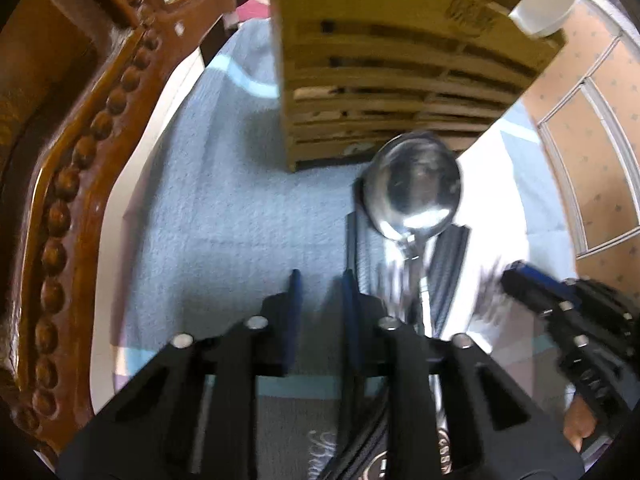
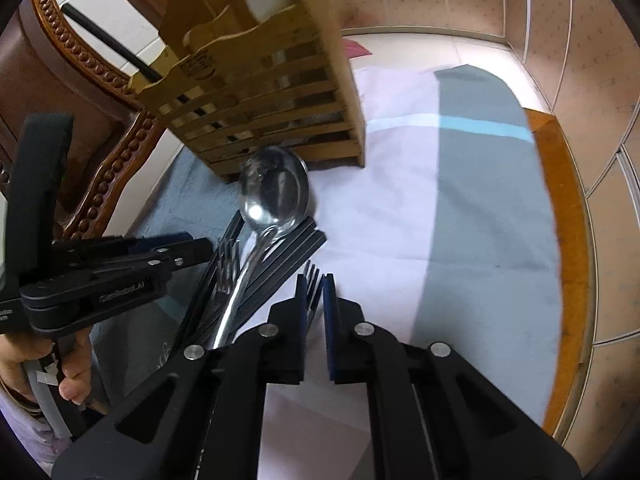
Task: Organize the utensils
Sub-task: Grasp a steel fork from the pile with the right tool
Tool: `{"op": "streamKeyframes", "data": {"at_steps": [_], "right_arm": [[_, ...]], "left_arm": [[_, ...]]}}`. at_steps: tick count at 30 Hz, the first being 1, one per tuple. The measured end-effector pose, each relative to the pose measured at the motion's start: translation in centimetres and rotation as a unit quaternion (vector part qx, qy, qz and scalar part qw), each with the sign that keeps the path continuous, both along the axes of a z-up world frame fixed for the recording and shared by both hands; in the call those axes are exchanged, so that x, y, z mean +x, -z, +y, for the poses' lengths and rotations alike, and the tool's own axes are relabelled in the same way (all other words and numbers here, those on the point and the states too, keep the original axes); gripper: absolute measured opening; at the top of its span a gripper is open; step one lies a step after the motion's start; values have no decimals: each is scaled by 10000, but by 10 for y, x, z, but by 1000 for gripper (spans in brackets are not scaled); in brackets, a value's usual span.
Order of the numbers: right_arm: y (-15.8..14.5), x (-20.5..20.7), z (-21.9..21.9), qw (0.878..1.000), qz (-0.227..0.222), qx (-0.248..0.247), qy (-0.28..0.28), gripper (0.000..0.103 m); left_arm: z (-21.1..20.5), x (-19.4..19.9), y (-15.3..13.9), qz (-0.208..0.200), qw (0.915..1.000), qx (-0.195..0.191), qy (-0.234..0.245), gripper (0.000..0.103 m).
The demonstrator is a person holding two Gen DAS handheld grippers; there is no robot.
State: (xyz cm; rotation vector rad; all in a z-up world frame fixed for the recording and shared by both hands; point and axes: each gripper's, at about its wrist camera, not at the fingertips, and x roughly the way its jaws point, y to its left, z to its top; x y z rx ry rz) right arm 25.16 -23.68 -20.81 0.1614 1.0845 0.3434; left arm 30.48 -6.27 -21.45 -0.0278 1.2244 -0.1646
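A slatted wooden utensil holder point(image 1: 384, 80) point(image 2: 272, 112) stands upright on the cloth. In front of it a large steel spoon point(image 1: 416, 184) point(image 2: 276, 192) lies over dark ribbed chopsticks point(image 2: 292, 256) and a fork point(image 2: 228, 264). My right gripper point(image 2: 315, 284) is shut on a second fork point(image 2: 313, 276), whose tines stick out past the pads. It also shows blurred at the right of the left wrist view point(image 1: 508, 276). My left gripper point(image 1: 322, 280) point(image 2: 206, 246) hovers just left of the pile. Its jaws stand narrowly apart, with only cloth showing between them.
A pale blue cloth point(image 1: 224, 200) point(image 2: 400, 220) covers the table. A carved wooden chair point(image 1: 80, 160) point(image 2: 112, 168) crowds the left side. A white cup point(image 1: 544, 8) sits beyond the holder. The table's wooden rim point(image 2: 560, 240) and tiled floor lie to the right.
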Motion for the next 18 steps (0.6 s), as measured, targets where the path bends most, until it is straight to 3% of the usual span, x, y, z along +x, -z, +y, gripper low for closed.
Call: {"op": "streamKeyframes", "data": {"at_steps": [8,18], "right_arm": [[-2,3,-19,9999,40,1,145,8],[-16,0,-26,9988,-281,-201,351,8]], "left_arm": [[3,-5,5,49,9999,-22,113,21],[4,-13,4,-35,9999,-118,97,22]]}}
